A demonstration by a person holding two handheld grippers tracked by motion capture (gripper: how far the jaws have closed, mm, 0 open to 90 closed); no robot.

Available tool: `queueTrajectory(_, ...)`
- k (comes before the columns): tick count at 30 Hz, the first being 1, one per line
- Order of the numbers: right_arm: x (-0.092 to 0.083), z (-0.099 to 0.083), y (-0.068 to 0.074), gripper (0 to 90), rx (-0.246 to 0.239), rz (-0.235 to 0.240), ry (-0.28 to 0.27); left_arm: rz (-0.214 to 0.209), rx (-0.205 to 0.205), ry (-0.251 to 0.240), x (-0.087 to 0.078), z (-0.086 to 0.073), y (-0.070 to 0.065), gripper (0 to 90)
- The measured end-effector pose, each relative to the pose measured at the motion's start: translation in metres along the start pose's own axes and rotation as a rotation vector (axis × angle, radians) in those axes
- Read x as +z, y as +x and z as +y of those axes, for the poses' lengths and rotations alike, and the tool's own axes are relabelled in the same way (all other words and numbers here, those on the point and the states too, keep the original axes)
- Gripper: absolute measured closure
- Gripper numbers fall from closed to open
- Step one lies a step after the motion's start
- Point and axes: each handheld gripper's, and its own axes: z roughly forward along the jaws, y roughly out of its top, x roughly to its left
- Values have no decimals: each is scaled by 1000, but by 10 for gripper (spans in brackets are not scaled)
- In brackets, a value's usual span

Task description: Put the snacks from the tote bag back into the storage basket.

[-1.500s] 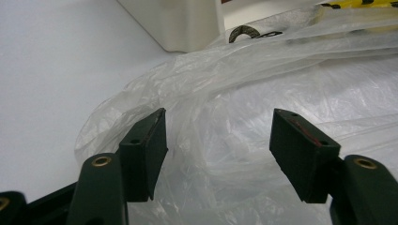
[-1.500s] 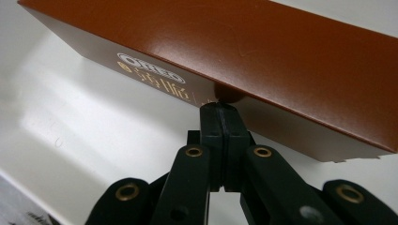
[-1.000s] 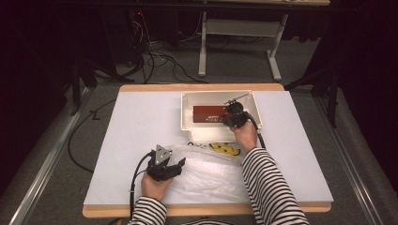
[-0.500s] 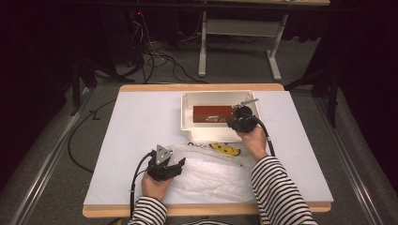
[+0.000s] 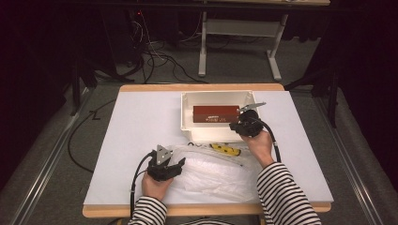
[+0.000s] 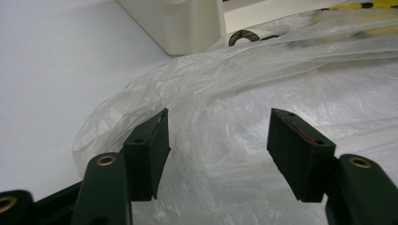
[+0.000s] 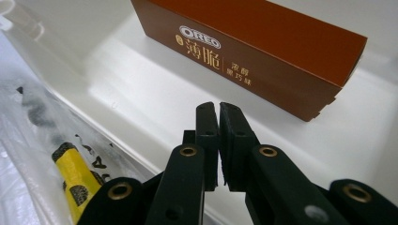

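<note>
A brown Oreo box lies flat inside a white bin. My right gripper hovers over the bin's front right corner. It is shut with nothing between its pads, which have just eased to a hairline slit, and the box lies a short way beyond its tips. In front of the bin sprawls a clear plastic bag with a yellow packet at its far edge. My left gripper rests at the bag's left side, open. Its jaws have just narrowed slightly and stand apart over the film.
The white-covered table has bare room on the left and on the far right of the bin. The table's front edge runs just behind both wrists. Cables and a desk frame lie on the floor beyond.
My right gripper has drifted right and toward the person, from above the box's right end to the bin's front right corner. The left hand has stayed put.
</note>
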Motion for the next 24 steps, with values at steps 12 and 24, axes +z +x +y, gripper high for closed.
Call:
queueTrajectory(12,-20,-5,5,836,-45,-7,-29,-4,-6,-8,-1,0,1,411)
queueTrajectory(24,-37,-26,3,814,-42,9,-61,-31,-13,9,-3,2,2,419)
